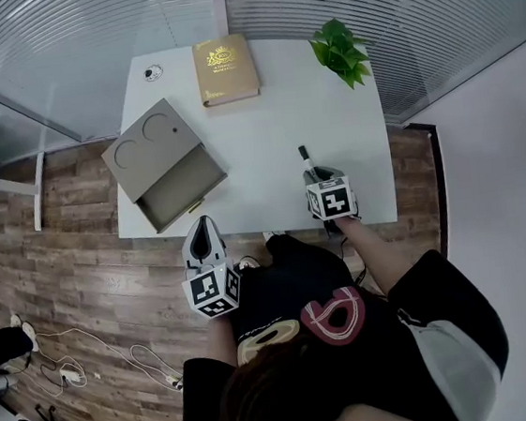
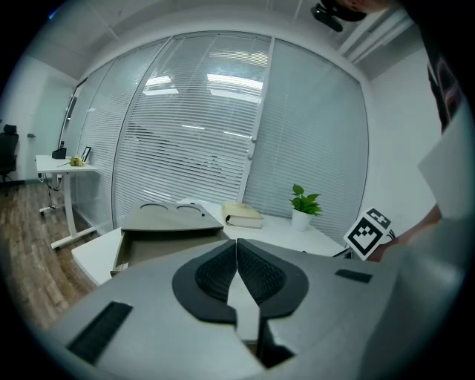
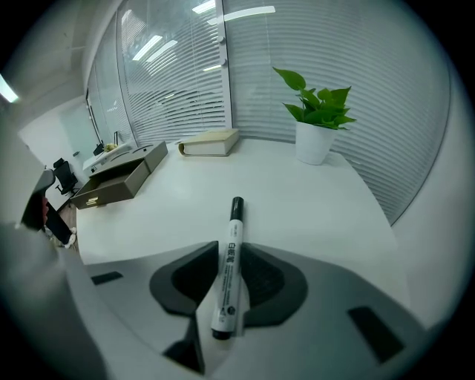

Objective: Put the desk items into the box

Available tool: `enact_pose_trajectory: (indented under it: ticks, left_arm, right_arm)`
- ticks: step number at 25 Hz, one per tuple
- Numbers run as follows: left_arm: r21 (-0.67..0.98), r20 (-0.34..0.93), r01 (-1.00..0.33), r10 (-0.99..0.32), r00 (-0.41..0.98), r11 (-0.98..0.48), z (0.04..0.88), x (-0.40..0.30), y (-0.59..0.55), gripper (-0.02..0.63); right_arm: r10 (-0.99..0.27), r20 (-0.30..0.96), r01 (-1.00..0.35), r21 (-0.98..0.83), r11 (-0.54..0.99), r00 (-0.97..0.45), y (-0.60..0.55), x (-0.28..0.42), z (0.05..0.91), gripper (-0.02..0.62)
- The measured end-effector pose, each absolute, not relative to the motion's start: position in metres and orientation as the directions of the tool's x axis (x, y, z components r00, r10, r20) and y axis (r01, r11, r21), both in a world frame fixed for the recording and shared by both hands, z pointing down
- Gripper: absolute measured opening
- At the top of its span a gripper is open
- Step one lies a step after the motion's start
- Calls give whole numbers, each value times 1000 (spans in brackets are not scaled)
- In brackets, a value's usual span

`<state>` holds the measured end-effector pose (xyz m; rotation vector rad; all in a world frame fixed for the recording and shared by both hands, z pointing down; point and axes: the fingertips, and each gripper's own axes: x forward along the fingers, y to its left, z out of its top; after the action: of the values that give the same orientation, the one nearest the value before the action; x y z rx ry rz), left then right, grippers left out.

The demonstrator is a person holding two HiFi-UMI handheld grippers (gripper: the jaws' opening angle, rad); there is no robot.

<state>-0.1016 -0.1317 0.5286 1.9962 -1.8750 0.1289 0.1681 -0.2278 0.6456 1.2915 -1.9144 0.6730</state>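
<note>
Right gripper view: right tool (image 3: 231,256) clamps the marker (image 3: 234,221) (left tool (image 2: 237,269) closed), book (image 3: 211,142), plant (image 3: 316,111) and box (image 3: 119,178) beyond

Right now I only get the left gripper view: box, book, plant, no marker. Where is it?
Observer: The marker sits between the right gripper's jaws, which are closed on its barrel, cap end sticking out ahead.
Operator: Anything else to pack that I can't see?
Observer: In the head view a small white round item lies at the table's far left corner, beyond the box.
Operator: Box ready?
Observer: Its drawer stands open toward the table's near edge and looks empty from above.
</note>
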Motion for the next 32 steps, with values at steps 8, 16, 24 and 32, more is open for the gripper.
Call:
enact_pose_trajectory:
  ticks: [8,16,24,32]
  left_arm:
    - [216,331,-976,-939,89,-16,529,-104,-131,18]
    - [214,323,-977,-943,77,-6,526,-111,-130,18]
    - [211,320,-977,-946,53,16,524,-120,-123,18]
    - [212,309,-975,-951,5,64,521,-133,-114,18]
  right_arm:
    - [-551,801,-934,-26,358,-233,-229,167,645,78]
    - [-550,802,-941,-42,335,-232,-231,168,644,72]
    - [-573,772,-920,-39,389,-275,-238,147,627,72]
    - [-585,741,-876,-11,481,-331,-246,119,609,72]
